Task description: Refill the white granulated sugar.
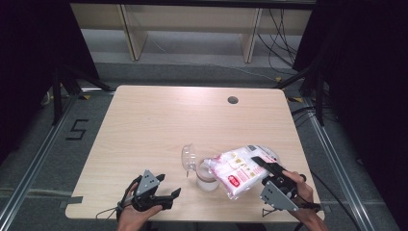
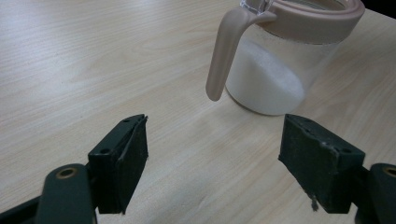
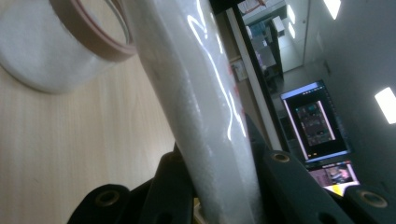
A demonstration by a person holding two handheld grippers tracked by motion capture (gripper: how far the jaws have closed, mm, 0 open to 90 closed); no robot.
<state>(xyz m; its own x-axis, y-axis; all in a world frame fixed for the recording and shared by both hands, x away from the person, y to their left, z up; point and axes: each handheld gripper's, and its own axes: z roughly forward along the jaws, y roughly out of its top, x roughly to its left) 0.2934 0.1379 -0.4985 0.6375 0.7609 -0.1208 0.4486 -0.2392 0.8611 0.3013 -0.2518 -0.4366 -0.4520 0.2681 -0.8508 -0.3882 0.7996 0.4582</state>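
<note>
On table, bag [image 1: 240, 169], red label unreadable

Clear plastic jar [image 1: 206, 174] with pink rim, lid open, part-filled with white grains, lower centre; white-pink printed plastic bag [image 1: 239, 169] tilted over its mouth.
</note>
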